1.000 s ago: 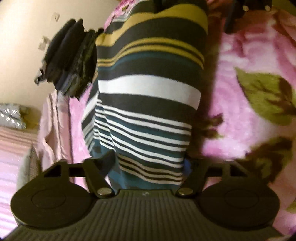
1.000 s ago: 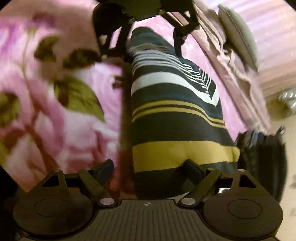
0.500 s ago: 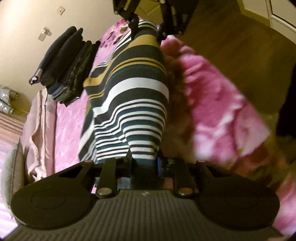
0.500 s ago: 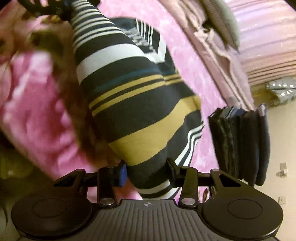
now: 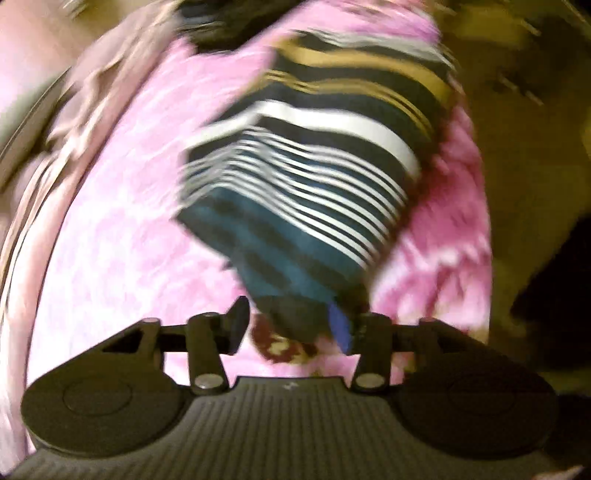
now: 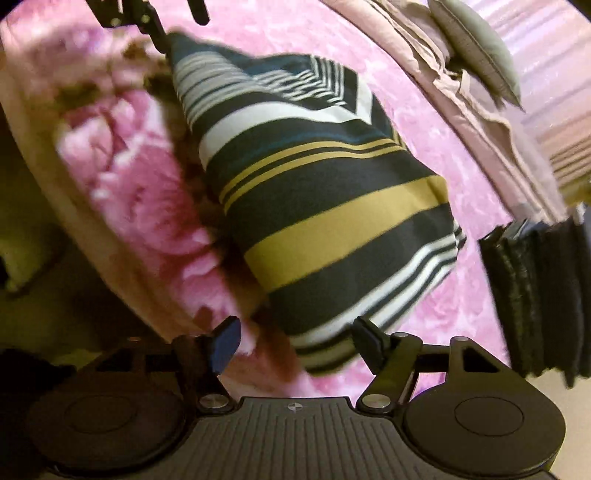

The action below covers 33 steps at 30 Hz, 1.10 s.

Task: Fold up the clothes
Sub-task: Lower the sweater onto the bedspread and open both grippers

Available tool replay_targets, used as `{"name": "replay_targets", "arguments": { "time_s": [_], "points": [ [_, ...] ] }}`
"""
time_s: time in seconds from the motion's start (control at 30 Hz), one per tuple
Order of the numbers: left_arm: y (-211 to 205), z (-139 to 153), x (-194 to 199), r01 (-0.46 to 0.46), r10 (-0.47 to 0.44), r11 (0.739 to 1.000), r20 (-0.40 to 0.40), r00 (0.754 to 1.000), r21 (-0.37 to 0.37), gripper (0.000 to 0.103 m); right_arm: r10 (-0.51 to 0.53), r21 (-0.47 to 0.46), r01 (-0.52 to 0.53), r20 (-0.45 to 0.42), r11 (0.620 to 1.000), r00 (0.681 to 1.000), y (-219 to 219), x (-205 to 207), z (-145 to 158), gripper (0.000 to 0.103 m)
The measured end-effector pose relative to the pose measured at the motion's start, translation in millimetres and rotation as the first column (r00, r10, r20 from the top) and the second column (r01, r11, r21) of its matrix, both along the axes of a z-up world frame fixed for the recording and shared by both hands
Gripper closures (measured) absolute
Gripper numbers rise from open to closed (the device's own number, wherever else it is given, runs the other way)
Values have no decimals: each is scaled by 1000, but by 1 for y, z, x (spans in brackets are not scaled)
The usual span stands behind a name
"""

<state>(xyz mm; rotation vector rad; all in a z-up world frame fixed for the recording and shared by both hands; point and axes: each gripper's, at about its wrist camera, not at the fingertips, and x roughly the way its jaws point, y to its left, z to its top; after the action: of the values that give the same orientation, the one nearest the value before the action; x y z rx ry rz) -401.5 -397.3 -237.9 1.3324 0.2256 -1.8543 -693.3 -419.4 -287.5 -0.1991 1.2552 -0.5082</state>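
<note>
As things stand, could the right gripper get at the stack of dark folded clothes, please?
Probably yes: the right gripper is open and holds nothing, and the dark stack lies to its right on the pink blanket, with bare blanket between. The striped garment lies ahead, not across that path.

The left gripper (image 5: 290, 328) has its jaws spread wide; the two fingers stand well apart, and nothing is pressed between the pads. The right gripper (image 6: 297, 341) is in the same state, both fingers far from each other, with a blue pad visible on the inner face of its left finger. In the right wrist view, the left gripper (image 6: 155, 14) shows at the far top edge, facing toward the right one.
</note>
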Motion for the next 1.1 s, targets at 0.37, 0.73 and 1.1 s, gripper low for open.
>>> {"name": "replay_targets", "arguments": {
  "time_s": [0.37, 0.73, 1.1],
  "points": [
    [-143, -9, 24, -299, 318, 948, -345, 883, 110, 45, -355, 212, 293, 383, 932, 853, -94, 20, 58, 34],
    [-173, -49, 54, -419, 462, 887, -398, 792, 194, 98, -388, 253, 311, 369, 916, 844, -177, 59, 36, 34],
    [-195, -62, 53, -408, 449, 893, -407, 796, 188, 95, -560, 344, 451, 364, 824, 745, -213, 34, 7, 36]
  ]
}}
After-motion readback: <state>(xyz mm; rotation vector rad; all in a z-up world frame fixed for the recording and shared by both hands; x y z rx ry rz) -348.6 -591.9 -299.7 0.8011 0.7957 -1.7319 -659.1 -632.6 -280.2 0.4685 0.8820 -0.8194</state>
